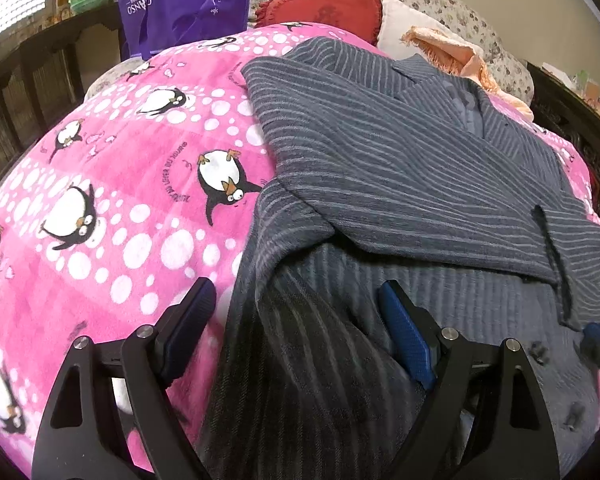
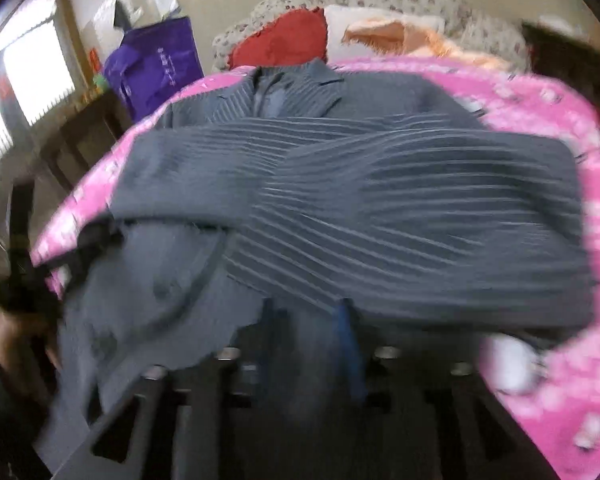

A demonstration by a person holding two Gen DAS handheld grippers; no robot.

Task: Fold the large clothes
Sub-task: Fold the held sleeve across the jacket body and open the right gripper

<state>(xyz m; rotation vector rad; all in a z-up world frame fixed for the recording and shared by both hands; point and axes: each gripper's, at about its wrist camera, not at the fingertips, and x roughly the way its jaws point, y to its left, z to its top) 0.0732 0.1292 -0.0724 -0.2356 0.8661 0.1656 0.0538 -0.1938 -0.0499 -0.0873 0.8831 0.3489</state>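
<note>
blanket (image 1: 112, 184): pink penguin one, spread under everything
coat (image 1: 400, 168): grey striped, sleeves crossed, lying ahead of both jaws
left gripper (image 1: 296, 324): jaws wide apart, hem between them
right gripper (image 2: 308, 320): jaws pinched on the coat's hem, bit blurry

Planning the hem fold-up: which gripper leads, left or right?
Probably the right gripper: it looks shut on the striped coat at the hem, though that view is blurred. The left gripper is open, straddling the coat's edge without gripping.
</note>
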